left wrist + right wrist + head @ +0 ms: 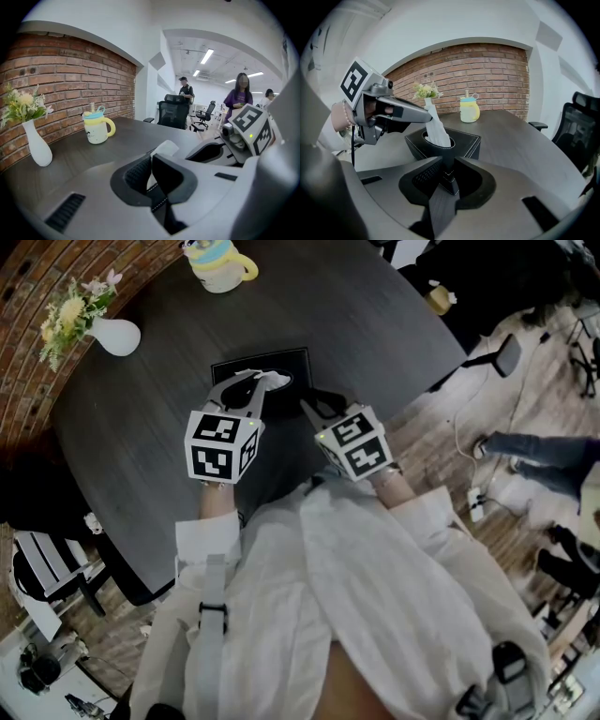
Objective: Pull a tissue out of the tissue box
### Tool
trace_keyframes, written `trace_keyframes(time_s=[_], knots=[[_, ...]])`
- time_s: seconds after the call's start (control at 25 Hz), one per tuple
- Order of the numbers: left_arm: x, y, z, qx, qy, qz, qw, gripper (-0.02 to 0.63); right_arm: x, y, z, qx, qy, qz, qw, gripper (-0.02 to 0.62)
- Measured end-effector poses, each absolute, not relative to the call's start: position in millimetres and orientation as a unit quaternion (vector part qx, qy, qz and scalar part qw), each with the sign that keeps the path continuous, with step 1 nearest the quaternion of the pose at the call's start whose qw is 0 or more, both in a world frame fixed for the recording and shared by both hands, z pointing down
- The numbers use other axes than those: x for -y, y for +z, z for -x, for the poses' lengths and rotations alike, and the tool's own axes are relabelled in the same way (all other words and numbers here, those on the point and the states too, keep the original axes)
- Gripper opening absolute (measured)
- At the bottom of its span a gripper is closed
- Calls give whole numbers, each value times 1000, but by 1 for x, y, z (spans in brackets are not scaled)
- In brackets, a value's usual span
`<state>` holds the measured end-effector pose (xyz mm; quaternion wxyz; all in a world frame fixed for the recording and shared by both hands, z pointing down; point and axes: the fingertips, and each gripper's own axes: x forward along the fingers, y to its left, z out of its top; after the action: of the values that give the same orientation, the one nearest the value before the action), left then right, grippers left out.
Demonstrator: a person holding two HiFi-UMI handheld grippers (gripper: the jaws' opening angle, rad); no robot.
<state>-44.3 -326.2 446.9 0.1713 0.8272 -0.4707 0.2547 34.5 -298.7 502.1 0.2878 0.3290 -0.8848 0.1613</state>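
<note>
Tissue [438, 131] stands up out of the tissue box [464, 140] slot, box sitting on the table [520, 140]. My left tongs [151, 161] are pressed together on its tip. Right tongs [446, 169] straddle the box's near corner, pads against both walls as far as I can judge. Plan: right pins the box down, left draws straight up and a bit away, steady, no jerk. Risks: sheet tears at the pinch, or the box lifts.
</note>
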Motion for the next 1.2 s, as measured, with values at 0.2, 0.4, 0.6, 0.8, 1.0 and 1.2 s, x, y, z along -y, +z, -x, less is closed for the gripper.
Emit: trace_keyframes(time_s=[0.2, 0.4, 0.6, 0.8, 1.0, 1.2], knots=[[327, 445, 45, 471, 255, -827, 169, 9, 301, 503, -35, 886, 158, -327, 288, 55], [326, 444, 44, 473, 252, -827, 170, 9, 300, 503, -34, 888, 155, -323, 289, 55], [325, 441, 42, 474, 249, -828, 168, 9, 298, 503, -37, 886, 153, -326, 292, 55], [326, 440, 44, 474, 245, -828, 171, 9, 296, 497, -31, 887, 162, -321, 289, 55], [324, 438, 43, 474, 243, -829, 172, 9, 295, 496, -31, 888, 161, -320, 290, 55], [324, 438, 42, 474, 247, -828, 169, 9, 295, 497, -32, 888, 159, -319, 290, 55]])
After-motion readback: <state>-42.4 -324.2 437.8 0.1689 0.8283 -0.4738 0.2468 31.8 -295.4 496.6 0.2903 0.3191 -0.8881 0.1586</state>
